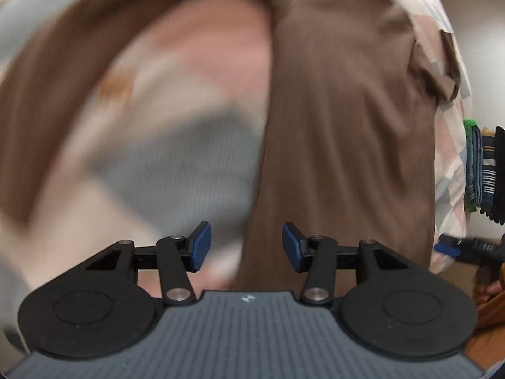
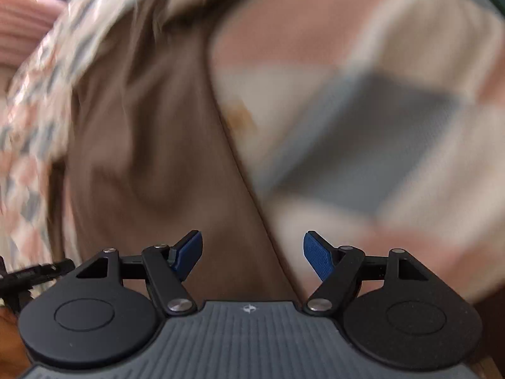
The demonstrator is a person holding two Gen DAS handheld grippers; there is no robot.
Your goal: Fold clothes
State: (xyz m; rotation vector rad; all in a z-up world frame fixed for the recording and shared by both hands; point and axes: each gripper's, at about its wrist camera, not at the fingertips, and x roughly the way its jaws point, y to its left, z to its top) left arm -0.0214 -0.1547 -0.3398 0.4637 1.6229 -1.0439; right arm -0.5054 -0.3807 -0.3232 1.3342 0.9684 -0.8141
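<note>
- Here the left gripper (image 1: 246, 246) points down at a brown garment (image 1: 341, 132), its blue fingers (image 1: 200, 246) apart with nothing between them.
- The right gripper (image 2: 252, 254) likewise has its fingers (image 2: 317, 257) spread wide and empty.
- The garment lies spread over a checked pink, grey and cream bedcover (image 2: 363, 120).
- A stack of folded clothes (image 1: 483, 173) sits near the bed's edge.
- Much is blurred.

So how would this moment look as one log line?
left claw: open, empty | right claw: open, empty | brown garment: on patchwork cover | view: blurred
</note>
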